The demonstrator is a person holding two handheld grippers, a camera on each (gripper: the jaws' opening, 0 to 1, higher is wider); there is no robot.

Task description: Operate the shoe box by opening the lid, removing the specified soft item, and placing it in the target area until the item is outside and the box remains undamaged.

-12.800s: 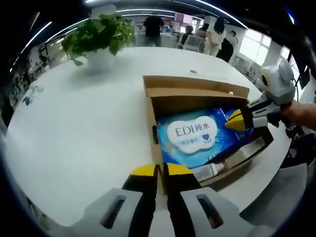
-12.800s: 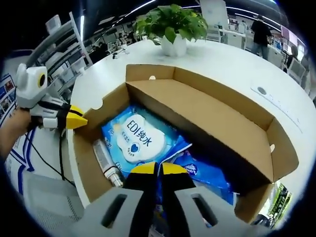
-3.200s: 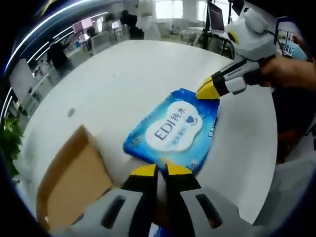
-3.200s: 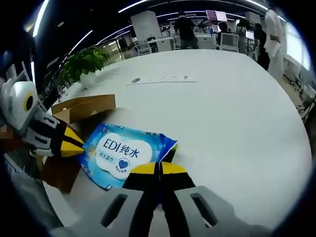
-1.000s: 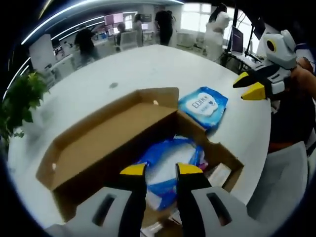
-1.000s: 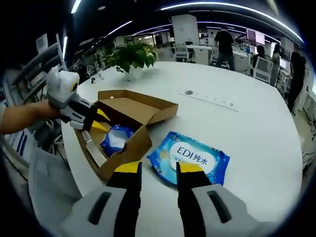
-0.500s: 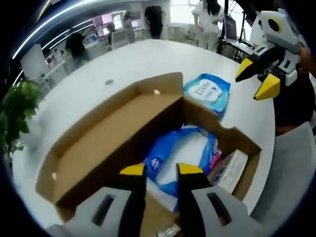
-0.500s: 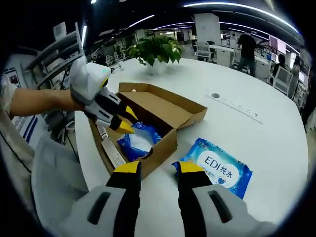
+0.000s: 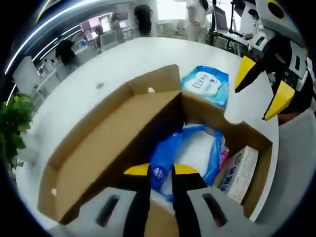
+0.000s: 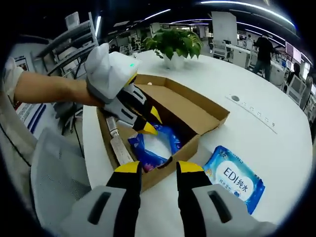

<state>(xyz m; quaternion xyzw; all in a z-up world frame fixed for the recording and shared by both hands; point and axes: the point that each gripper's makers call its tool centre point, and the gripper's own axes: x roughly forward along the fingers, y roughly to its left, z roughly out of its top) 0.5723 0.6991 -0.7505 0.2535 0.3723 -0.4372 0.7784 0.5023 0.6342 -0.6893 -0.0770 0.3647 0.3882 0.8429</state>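
The brown cardboard shoe box [image 9: 113, 143] stands open, its lid folded back. Inside lies a crumpled blue plastic bag [image 9: 190, 153] beside a white carton [image 9: 238, 170]. My left gripper [image 9: 161, 170] is open, low over the bag's near edge. Outside the box, the blue EDI wipes pack [image 9: 206, 86] lies flat on the white table. In the right gripper view the box [image 10: 182, 108] sits ahead, and the left gripper [image 10: 152, 123] dips into it over the blue bag [image 10: 155, 145]. My right gripper [image 10: 159, 168] is open and holds nothing, left of the wipes pack [image 10: 234, 177].
A potted plant [image 10: 173, 44] stands at the far side of the round white table [image 10: 256, 133]. A long tube carton [image 10: 118, 145] lies along the box's near wall. The right gripper [image 9: 260, 89] hangs open beyond the box. People and desks fill the background.
My left gripper has dropped closer to the blue bag in the box and its jaws have narrowed a little. My right gripper has drawn back from the wipes pack.
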